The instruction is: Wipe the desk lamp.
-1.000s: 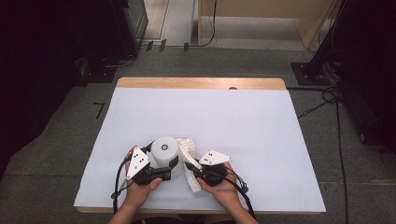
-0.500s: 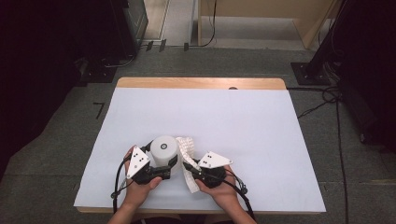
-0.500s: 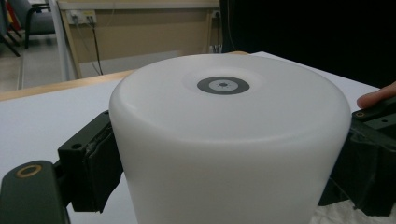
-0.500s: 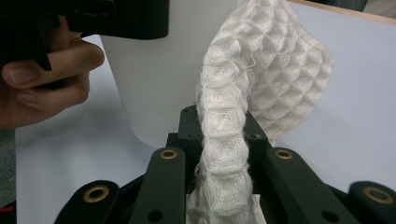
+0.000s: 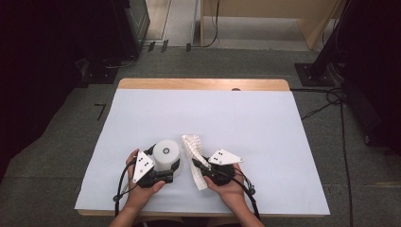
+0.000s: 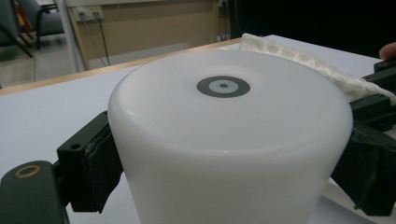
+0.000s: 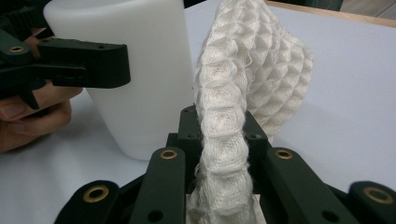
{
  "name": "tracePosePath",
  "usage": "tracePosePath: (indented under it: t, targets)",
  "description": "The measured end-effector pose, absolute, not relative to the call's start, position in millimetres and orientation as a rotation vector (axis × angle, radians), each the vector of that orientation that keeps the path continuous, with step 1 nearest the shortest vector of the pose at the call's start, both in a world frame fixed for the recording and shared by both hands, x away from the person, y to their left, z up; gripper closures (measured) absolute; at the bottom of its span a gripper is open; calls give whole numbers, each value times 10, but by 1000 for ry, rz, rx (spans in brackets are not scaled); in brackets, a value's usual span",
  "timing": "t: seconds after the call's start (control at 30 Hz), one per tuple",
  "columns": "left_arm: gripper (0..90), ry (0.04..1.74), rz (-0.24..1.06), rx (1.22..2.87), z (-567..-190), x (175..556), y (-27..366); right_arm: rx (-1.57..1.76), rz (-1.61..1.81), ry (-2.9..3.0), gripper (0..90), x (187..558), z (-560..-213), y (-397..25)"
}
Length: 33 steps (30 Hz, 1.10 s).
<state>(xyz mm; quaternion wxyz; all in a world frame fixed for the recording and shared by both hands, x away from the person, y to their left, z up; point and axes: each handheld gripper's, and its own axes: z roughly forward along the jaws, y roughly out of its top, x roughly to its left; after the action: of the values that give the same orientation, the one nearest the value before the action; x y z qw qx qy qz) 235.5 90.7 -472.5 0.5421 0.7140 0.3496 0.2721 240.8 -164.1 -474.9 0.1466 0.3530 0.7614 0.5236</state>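
Cup (image 6: 229,140): smooth matt white plastic; cloth (image 7: 233,116): rough waffle weave.

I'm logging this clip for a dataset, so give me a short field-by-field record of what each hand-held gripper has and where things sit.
left hand-held gripper: shut on the white cup, jaws on its two sides
white cup: upside down on the table, grey ring mark on its upturned base
right hand-held gripper: shut on the waffle cloth
waffle cloth: white, held upright beside the cup, on its right in the high view
table: covered by a pale sheet, wooden strip at the far edge
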Motion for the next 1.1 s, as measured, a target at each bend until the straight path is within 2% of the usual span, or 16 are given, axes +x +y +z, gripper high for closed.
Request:
tracePosePath:
  t: [0.07, 0.27, 0.3, 0.43, 0.5, 0.67, 0.83, 1.1]
  targets:
    - [35, 870, 672, 1669, -4723, 2318, 892, 1022, 1506, 2188, 763, 2410, -4750, -1648]
    - [8, 1014, 811, 1648, -4720, 2196, 709, 1030, 1505, 2172, 762, 2419, -4752, -1667]
    - [9, 1068, 869, 1647, -4725, 2166, 613, 1037, 1501, 2169, 761, 2415, -4758, -1663]
    - [13, 1118, 901, 1666, -4752, 2177, 502, 1050, 1497, 2165, 761, 2412, -4792, -1628]
    - [70, 1118, 905, 1659, -4745, 2182, 513, 1056, 1488, 2159, 762, 2410, -4812, -1601]
    - [85, 1082, 825, 1655, -4715, 2232, 615, 1041, 1493, 2172, 764, 2392, -4837, -1558]
    - [86, 976, 648, 1617, -4627, 2325, 827, 1011, 1525, 2174, 766, 2364, -4831, -1511]
    - [87, 851, 548, 1661, -4590, 2368, 889, 950, 1595, 2132, 762, 2307, -4732, -1530]
